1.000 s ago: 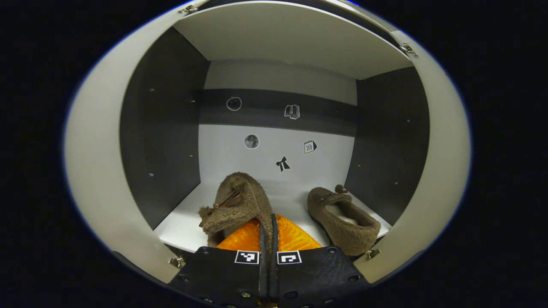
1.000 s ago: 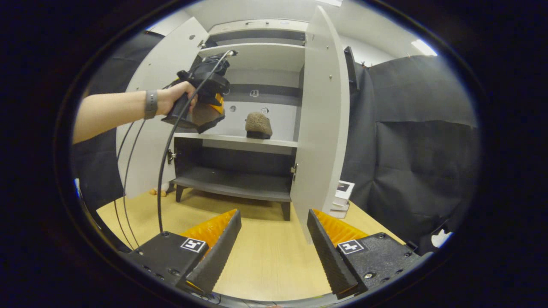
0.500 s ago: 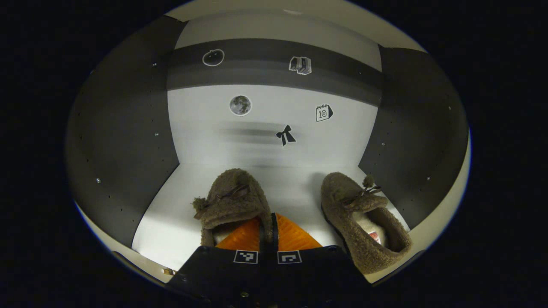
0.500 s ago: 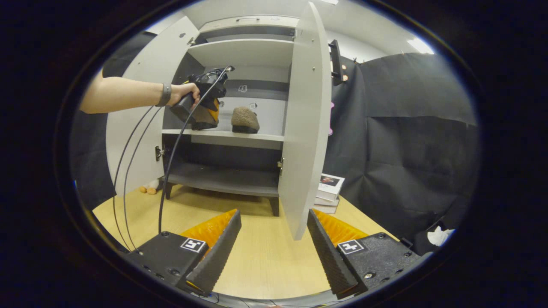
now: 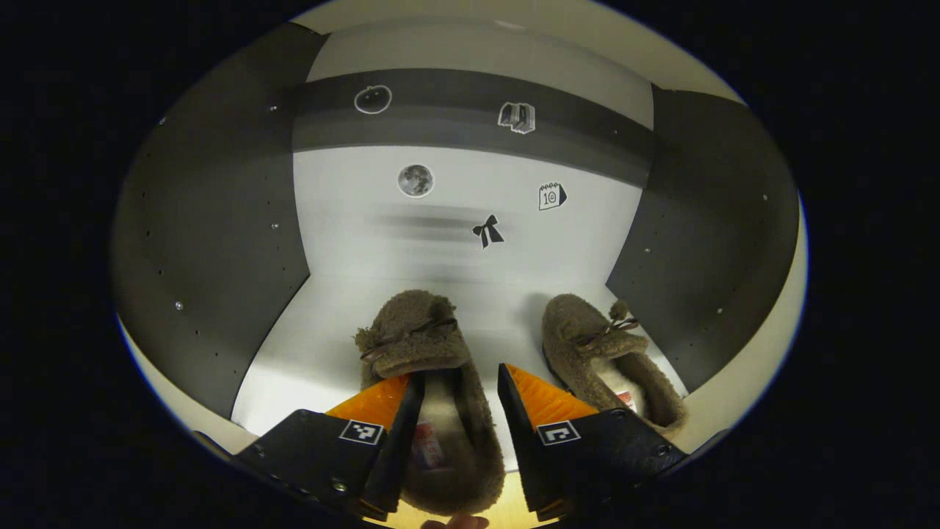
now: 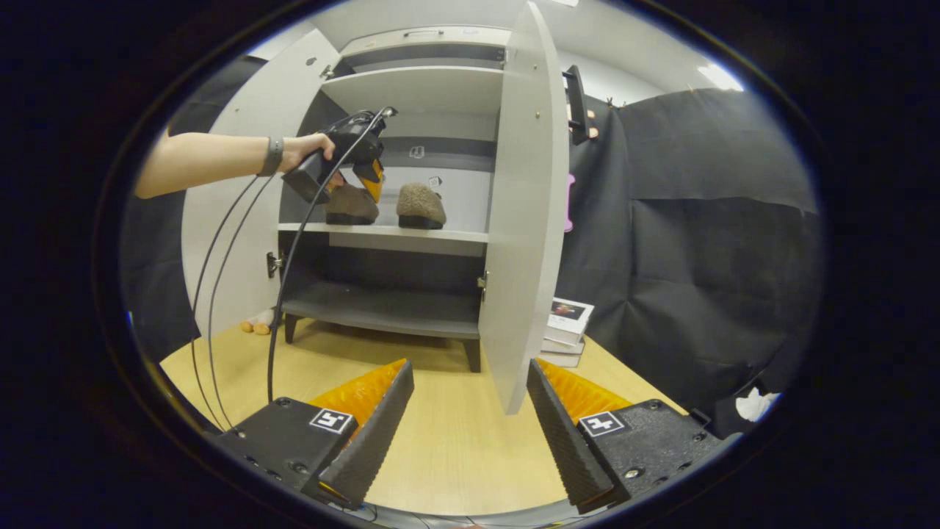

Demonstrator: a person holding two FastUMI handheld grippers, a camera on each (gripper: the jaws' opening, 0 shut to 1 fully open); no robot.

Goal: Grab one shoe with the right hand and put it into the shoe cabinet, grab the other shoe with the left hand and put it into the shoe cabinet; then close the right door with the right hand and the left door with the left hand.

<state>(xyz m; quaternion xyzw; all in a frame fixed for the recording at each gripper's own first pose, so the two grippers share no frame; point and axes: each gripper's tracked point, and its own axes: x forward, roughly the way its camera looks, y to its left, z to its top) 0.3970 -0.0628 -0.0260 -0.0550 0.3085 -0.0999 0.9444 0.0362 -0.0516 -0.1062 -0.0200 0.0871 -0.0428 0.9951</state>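
Where the shelf [image 5: 308, 353] lies, left shoe [image 5: 433, 367] between spread left gripper [image 5: 455, 411], untouched

Left view inside cabinet [image 5: 220, 242]; right view distant, facing cabinet [image 6: 411, 88].

Two fuzzy brown slippers [image 5: 433, 367] [image 5: 609, 353]; five small stickers [image 5: 416, 180]; two white cabinet doors [image 6: 525, 213] [image 6: 235, 213]; one stack of books [image 6: 565, 330].

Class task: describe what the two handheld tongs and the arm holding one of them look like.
Each of the tongs has two wedge-shaped ribbed fingers on black blocks with square black-and-white markers: left tongs, right tongs. In the right gripper view, thin black cables hang from the left tongs; the bare forearm wears a grey wristband.
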